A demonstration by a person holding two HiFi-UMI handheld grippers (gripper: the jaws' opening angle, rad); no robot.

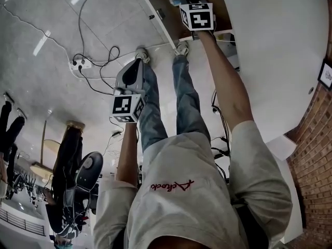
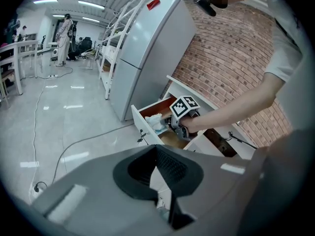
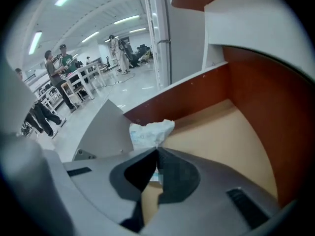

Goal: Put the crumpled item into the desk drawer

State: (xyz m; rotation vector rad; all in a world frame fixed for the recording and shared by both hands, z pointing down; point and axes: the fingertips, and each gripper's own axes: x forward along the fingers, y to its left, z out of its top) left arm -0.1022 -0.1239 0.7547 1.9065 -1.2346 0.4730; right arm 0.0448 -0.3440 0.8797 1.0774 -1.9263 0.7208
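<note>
"Brick wall point(image 2: 231, 58) behind the drawer, is it?" the picture editor asks.

"Yes. The white desk point(image 1: 280, 51) carries that drawer point(image 3: 266, 132), which is open, brown-walled with a pale bottom. A grey refrigerator point(image 2: 147, 53) stands just beside the drawer."

"And the person?"

"Standing before the drawer, right arm point(image 1: 228, 82) reaching down into it. The right gripper point(image 3: 157, 150) is inside the drawer, jaws pressed together on the crumpled item point(image 3: 150, 131)."

"The left one?"

"The left gripper point(image 2: 156, 149) hangs well short of the drawer, over the pale floor point(image 1: 62, 35), jaws together with nothing between them."

"The item itself?"

"White paper with faint blue print, sticking out past the jaw tips inside the drawer, near its front panel. Whether it touches the drawer's bottom I cannot tell."
</note>
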